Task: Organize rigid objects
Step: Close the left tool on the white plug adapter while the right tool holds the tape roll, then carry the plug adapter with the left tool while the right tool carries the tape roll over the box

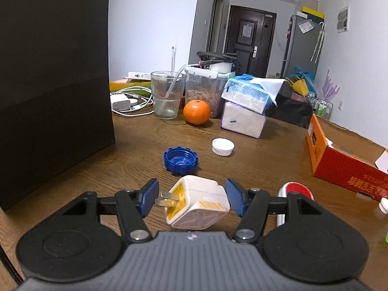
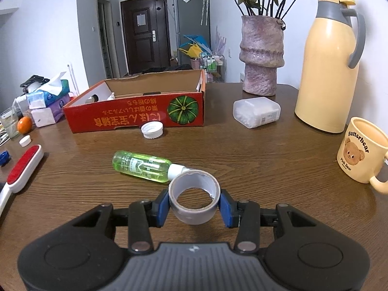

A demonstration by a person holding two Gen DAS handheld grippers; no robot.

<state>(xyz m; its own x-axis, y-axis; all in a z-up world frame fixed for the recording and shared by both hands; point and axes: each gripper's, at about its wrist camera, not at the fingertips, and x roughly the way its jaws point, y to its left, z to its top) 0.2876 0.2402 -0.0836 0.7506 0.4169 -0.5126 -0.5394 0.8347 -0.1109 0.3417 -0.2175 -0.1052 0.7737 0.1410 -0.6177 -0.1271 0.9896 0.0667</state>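
Blue pads on the left gripper point(image 1: 192, 197) sit either side of a white plug adapter point(image 1: 197, 205); the left pad meets its metal prongs, the right pad stands just beside its body, and I cannot tell if it is truly pinched. Beyond the adapter a blue cap point(image 1: 180, 160) lies open side up on the wooden table point(image 1: 266, 160), and a white cap point(image 1: 223, 147) lies further off to its right. Behind those, an orange point(image 1: 196, 112) stands near a glass point(image 1: 167, 94) and a stack of tissue packs point(image 1: 245, 106).

The right gripper point(image 2: 194, 205) has its blue pads pressed against both sides of a grey roll of tape point(image 2: 194, 202), clamping it. Just beyond the tape lies a green bottle point(image 2: 141, 166) on its side, its white nozzle end touching or nearly touching the roll. Farther beyond the bottle stands a red cardboard box point(image 2: 135, 114), open at the top, with a white lid point(image 2: 152, 130) just in front of it. Well left of the bottle lies a red and white brush point(image 2: 23, 169). Right of the box are a clear plastic tub point(image 2: 256, 112), a vase point(image 2: 261, 55), a cream flask point(image 2: 327, 68) and a bear mug point(image 2: 361, 149).
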